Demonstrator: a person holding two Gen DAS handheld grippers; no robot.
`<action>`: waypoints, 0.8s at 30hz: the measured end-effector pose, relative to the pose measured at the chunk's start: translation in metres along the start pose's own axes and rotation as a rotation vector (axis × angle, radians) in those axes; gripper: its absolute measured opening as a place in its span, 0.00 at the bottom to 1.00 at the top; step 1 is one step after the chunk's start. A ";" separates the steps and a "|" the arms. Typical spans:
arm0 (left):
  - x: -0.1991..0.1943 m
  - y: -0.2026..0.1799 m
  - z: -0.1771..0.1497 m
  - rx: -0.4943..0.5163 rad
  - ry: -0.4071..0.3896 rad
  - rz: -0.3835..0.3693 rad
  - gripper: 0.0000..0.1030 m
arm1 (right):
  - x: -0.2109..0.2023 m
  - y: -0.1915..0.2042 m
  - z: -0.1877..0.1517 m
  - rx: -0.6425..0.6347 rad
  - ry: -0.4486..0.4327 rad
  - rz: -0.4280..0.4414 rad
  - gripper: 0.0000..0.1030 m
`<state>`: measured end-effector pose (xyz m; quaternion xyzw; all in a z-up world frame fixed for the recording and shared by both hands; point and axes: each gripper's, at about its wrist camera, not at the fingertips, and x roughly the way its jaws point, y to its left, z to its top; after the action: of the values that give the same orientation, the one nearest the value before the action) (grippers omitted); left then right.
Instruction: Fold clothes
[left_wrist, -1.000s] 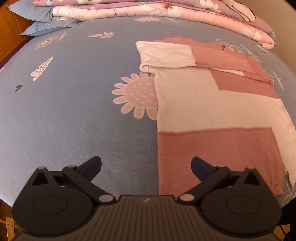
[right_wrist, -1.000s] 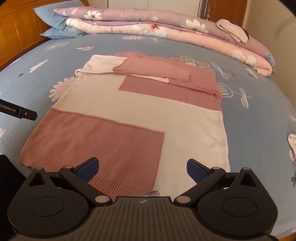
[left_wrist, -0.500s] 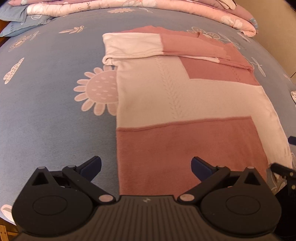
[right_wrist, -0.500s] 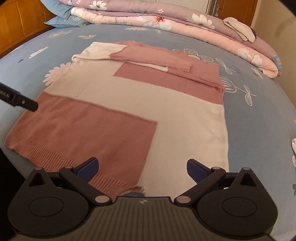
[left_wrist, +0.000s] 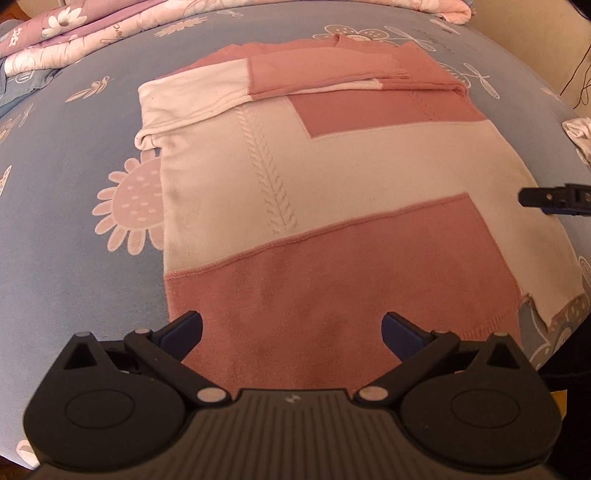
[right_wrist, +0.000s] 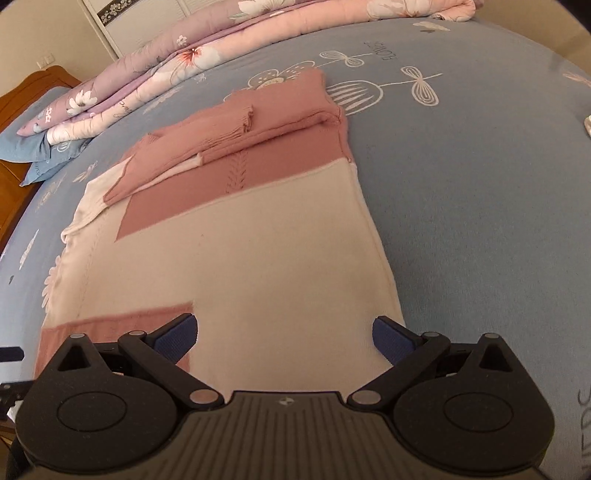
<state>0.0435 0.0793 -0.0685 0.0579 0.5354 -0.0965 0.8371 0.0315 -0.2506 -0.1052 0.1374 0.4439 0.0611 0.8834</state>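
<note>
We are looking at a pink and cream sweater (left_wrist: 332, 192) lying flat on a blue bed sheet (left_wrist: 74, 258), with its sleeves folded across the chest at the far end. We are holding the left gripper (left_wrist: 291, 328) with its fingers spread wide and nothing between them, hovering over the pink band at the near hem of the sweater. The blue pads (left_wrist: 184, 328) are sitting over the pink knit, one near the sweater's left edge and the other toward the middle of the hem; we cannot tell whether they are touching the fabric. We are holding the right gripper (right_wrist: 282, 332) wide too, empty, over the cream part of the sweater near its right edge, and its tip is showing in the left view beside that same edge. Beyond the sweater's collar a folded floral quilt (right_wrist: 155, 62) is lying along the far side of the bed, with a blue pillow (right_wrist: 33, 147) beside it. A flower print (left_wrist: 129, 206) on the sheet is peeking out from under the sweater's left edge.
</note>
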 end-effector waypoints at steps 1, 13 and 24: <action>0.001 0.005 0.001 -0.022 0.011 -0.006 1.00 | -0.009 0.009 -0.006 -0.037 -0.011 0.007 1.00; 0.008 0.104 0.014 -0.302 0.152 -0.169 1.00 | -0.041 0.134 -0.040 -0.461 -0.039 0.081 1.00; 0.016 0.129 -0.005 -0.358 0.140 -0.150 1.00 | -0.037 0.207 -0.061 -0.569 0.032 0.202 0.75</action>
<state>0.0749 0.2045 -0.0860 -0.1252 0.6038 -0.0575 0.7851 -0.0362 -0.0495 -0.0500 -0.0730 0.4071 0.2729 0.8686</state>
